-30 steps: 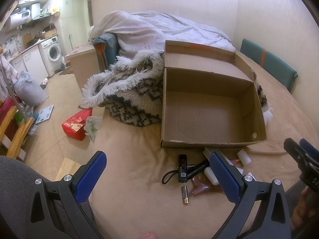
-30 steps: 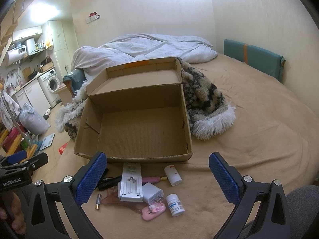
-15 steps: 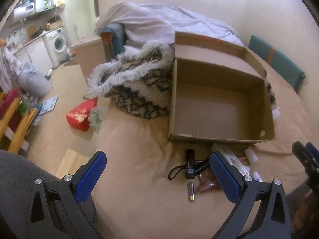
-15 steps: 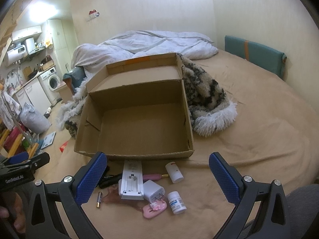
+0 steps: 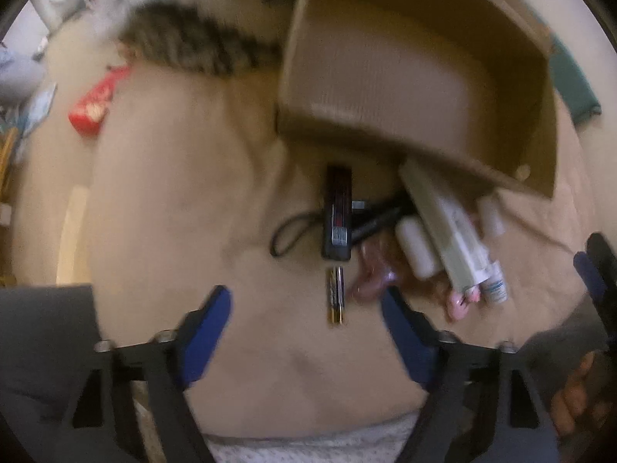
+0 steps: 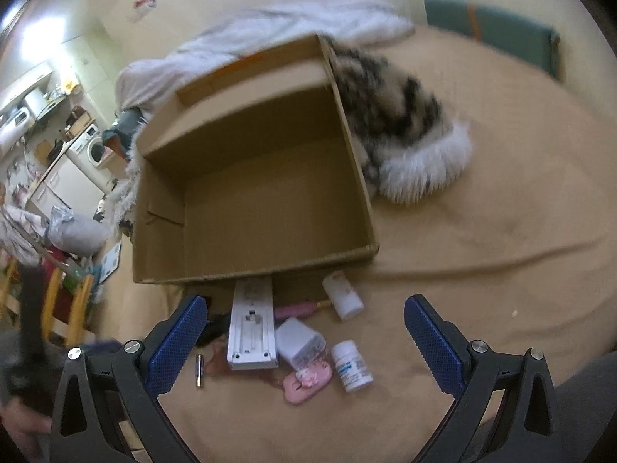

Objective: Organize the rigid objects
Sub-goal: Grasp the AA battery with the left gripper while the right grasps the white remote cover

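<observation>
An open, empty cardboard box (image 6: 262, 200) (image 5: 408, 88) sits on the tan bed. In front of it lies a pile of small items: a white remote (image 6: 252, 328) (image 5: 447, 231), a battery (image 5: 335, 299) (image 6: 199, 370), a black device with a cord (image 5: 338, 214), a white charger block (image 6: 299, 343), two white pill bottles (image 6: 351, 360) (image 6: 342, 295) and a pink item (image 6: 306, 382). My left gripper (image 5: 306, 332) is open and empty, just short of the battery. My right gripper (image 6: 304, 343) is open and empty above the pile.
A furry black-and-white blanket (image 6: 401, 127) lies against the box's right and far sides. A white duvet (image 6: 293, 27) is heaped at the back. A green cushion (image 6: 489, 34) lines the wall. The bed's left edge drops to a floor with a red packet (image 5: 96, 104).
Both grippers have moved forward and tilted down toward the pile of items. The left gripper has closed in on the battery and black device. Nothing has been picked up.
</observation>
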